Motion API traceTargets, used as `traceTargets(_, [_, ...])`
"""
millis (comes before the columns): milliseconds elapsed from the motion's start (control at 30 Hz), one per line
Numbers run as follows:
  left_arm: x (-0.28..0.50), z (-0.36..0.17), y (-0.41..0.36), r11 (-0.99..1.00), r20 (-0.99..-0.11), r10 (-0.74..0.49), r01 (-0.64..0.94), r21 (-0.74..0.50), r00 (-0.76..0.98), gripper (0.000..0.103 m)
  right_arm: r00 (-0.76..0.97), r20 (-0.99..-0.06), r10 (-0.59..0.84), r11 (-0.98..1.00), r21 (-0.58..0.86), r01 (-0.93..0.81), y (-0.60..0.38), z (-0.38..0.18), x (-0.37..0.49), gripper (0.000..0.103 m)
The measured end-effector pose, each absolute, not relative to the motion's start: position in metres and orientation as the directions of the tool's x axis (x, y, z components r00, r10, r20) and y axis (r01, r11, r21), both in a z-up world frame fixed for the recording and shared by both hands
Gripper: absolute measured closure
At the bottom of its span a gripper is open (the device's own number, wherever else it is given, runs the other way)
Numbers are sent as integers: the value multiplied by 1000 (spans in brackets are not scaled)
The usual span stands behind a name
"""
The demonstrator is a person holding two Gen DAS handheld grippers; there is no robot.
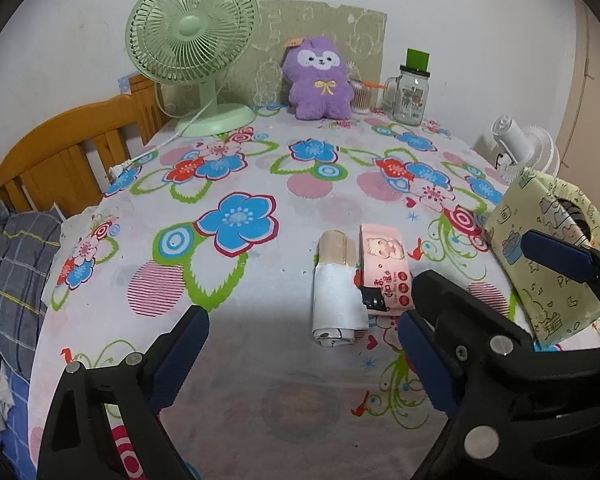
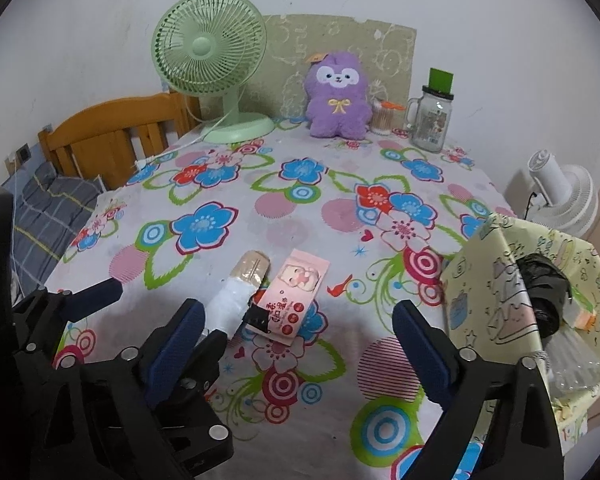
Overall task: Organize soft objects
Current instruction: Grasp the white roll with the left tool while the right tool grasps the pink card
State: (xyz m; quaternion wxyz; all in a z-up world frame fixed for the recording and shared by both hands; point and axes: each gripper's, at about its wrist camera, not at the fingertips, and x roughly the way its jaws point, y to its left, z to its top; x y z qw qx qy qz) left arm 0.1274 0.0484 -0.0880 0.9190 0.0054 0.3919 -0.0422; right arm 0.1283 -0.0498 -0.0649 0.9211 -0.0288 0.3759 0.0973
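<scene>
A rolled white and beige cloth bundle [image 1: 338, 288] [image 2: 240, 292] lies on the flowered tablecloth [image 1: 260, 280]. A pink tissue pack [image 1: 386, 268] [image 2: 296, 296] lies against its right side, with a small black clip at their near ends. A purple plush toy [image 1: 320, 78] [image 2: 338, 96] sits upright at the table's far edge. My left gripper [image 1: 300, 326] is open and empty, just short of the bundle. My right gripper [image 2: 298, 314] is open and empty in front of the pink pack. A cartoon-print box [image 1: 540, 240] [image 2: 500, 280] stands at the right.
A green desk fan [image 1: 192, 36] and its cord stand far left. A glass mug jar [image 1: 410, 96] and a cotton-swab holder [image 1: 362, 98] sit beside the plush. The box holds a black item and clear plastic. A wooden headboard [image 1: 60, 148] and a white fan [image 2: 560, 192] flank the table.
</scene>
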Motion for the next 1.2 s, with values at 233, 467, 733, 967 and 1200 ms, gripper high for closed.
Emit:
traceTargets(233, [139,-100,44,996,-746,-72,87,-20,662,9,672,-722,163,979,32,-202,-53,-77,139,14])
traceTargets(467, [151,-110,35,994,-767,-74,107,-8,637,20,645,-749,154,982,43,-184,-61,-89,151,22])
traceTargets(733, [161,-111,32,994,-780,-65,112,7,622,44,628,-761,160,985,80,-153,-70,-97,160,22])
traceTargets(967, [166,-117,29,992,-787,-82,125,-6,612,59,619,-770,154,986,79,-147,-71,-102,164,22])
traceTargets(1200, [168,-118,34,992,-787,-96,123,-25,609,77,619,-772,147,987,71,-146,-68,-103,167,22])
